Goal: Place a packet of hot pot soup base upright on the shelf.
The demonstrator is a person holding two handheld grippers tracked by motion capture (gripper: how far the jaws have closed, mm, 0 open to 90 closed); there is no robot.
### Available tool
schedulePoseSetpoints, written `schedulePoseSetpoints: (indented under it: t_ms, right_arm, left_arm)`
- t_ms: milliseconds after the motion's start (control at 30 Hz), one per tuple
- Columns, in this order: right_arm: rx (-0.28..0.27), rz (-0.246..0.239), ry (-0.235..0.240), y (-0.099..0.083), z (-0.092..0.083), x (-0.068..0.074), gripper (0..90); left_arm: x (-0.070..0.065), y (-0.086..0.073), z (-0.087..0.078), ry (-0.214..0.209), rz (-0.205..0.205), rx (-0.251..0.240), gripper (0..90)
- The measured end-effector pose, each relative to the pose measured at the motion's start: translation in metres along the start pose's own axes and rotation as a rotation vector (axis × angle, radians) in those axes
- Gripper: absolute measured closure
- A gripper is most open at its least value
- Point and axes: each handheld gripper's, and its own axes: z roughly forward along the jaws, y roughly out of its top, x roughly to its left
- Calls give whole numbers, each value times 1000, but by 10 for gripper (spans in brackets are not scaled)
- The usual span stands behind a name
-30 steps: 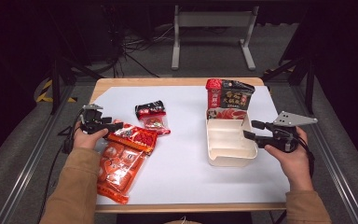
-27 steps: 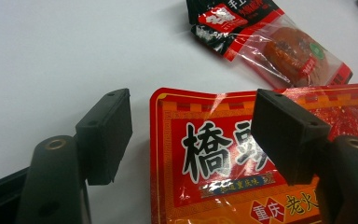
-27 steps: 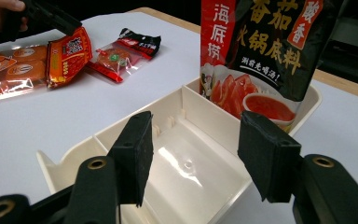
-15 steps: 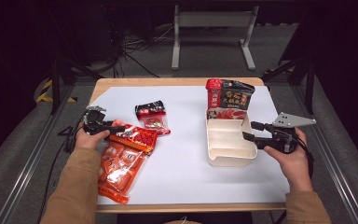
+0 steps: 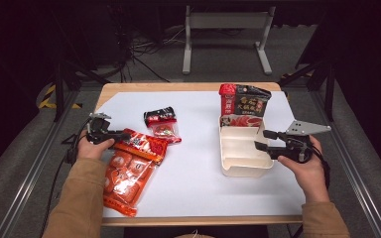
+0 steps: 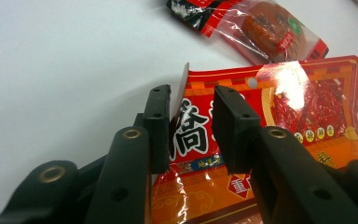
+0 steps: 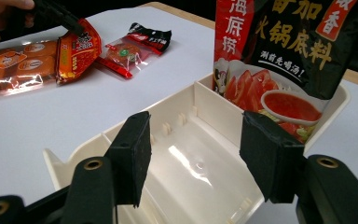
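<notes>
My left gripper [image 5: 124,135] lies low at the table's left, on the upper left corner of a red-orange sauce packet [image 5: 144,145]. In the left gripper view that corner [image 6: 270,121] stands raised between the jaws of the left gripper [image 6: 191,100]. The jaws have just been closing; one pad touches the packet's edge and the other stands a little off it. My right gripper [image 5: 264,140] hovers open over a cream divided tray [image 5: 243,148], with nothing between its jaws [image 7: 196,123]. A red-and-black hot-pot pouch [image 5: 243,104] stands upright in the tray's far compartment.
A long orange packet of round snacks [image 5: 126,178] lies partly under the sauce packet, near the front left edge. A small black-and-red snack packet [image 5: 161,124] lies behind them. White table cover [image 5: 198,173] is bare between packets and tray.
The left gripper's jaws have narrowed around the sauce packet's corner. Neither hand has shifted, and the right gripper looks the same.
</notes>
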Motion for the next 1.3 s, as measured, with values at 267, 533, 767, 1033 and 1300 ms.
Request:
schedulePoseSetpoints:
  t_ms: [267, 533, 767, 1033, 1300]
  right_arm:
    - [4, -4, 15, 0, 3, 2, 436]
    - [3, -7, 20, 0, 3, 2, 436]
    - [8, -8, 28, 0, 4, 3, 467]
    - [20, -4, 56, 2, 4, 5, 539]
    - [2, -4, 62, 6, 4, 8, 538]
  left_arm:
    - [-6, -1, 11, 48, 61, 63, 738]
    - [-3, -4, 13, 61, 38, 59, 833]
    - [-4, -3, 12, 76, 38, 62, 878]
    - [-13, 2, -1, 115, 81, 22, 900]
    - [-22, 5, -20, 121, 86, -40, 900]
